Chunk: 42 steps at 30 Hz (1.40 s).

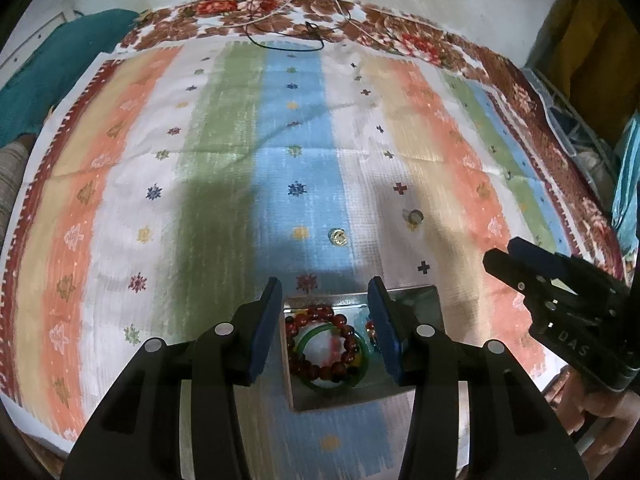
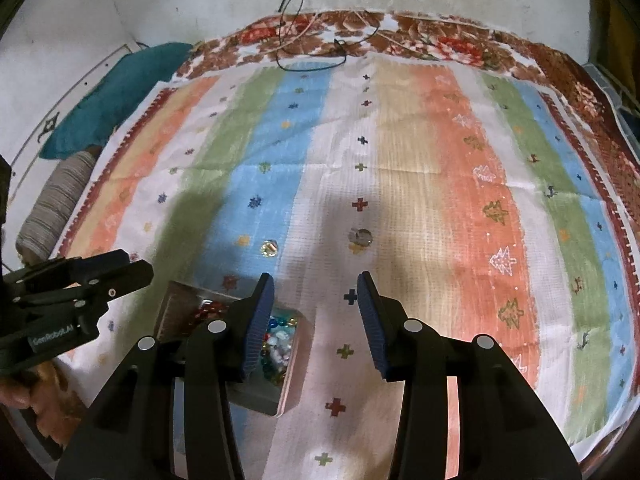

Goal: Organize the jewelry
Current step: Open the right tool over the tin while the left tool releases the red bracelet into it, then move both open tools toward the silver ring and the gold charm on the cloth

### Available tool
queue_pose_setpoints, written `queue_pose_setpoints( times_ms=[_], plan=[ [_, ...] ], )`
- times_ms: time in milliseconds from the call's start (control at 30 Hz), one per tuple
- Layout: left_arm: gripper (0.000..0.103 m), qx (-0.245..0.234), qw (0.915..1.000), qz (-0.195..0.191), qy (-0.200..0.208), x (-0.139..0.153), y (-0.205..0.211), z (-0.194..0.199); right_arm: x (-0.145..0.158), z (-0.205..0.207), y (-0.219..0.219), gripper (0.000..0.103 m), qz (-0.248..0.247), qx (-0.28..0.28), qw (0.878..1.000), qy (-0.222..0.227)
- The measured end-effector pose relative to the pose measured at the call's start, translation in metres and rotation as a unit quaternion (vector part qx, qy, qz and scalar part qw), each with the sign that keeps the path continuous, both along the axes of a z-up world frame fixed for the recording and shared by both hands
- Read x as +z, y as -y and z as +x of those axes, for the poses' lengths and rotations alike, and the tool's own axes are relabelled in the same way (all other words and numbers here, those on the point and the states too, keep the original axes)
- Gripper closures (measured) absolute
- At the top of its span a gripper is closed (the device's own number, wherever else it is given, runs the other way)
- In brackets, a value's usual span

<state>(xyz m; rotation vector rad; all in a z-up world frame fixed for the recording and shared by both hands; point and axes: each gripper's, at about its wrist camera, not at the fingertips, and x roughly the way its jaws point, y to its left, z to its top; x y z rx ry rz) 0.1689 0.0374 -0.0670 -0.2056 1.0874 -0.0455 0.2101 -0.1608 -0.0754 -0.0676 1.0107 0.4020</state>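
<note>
Grippers, left [image 1: 326, 328] and right [image 2: 316, 320], gape empty above tray [image 1: 420, 300]; 2 small pieces, perhaps rings [image 1: 338, 237], lie beyond.

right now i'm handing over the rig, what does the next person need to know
Left gripper: open, nothing held, over the box.
Right gripper: open, nothing held, over bare cloth beside the box.
In the box: red bead bracelet, green bangle, mixed glass beads.
Left to do: two small pieces lie loose on the cloth beyond the box, a gold one and a silvery one. Pick up both and box them.
</note>
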Motion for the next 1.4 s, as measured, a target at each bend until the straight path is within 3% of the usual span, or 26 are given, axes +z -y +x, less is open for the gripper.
queue_pose_setpoints(
  times_ms=[300,733,1400],
  plan=[
    [0.058,-0.033,0.9983,0.046,-0.013,-0.014,0.021,0.019,-0.02,0.025,-0.003,0.06,-0.02,-0.006,1.0,-0.014],
    [0.058,-0.046,0.9968,0.056,-0.033,-0.033,0.04,0.043,-0.04,0.052,-0.009,0.06,-0.021,-0.014,0.999,-0.045],
    [0.054,-0.059,0.9937,0.062,-0.073,-0.069,0.049,0.072,-0.072,0.08,-0.021,0.06,-0.068,-0.004,0.996,-0.061]
  ],
)
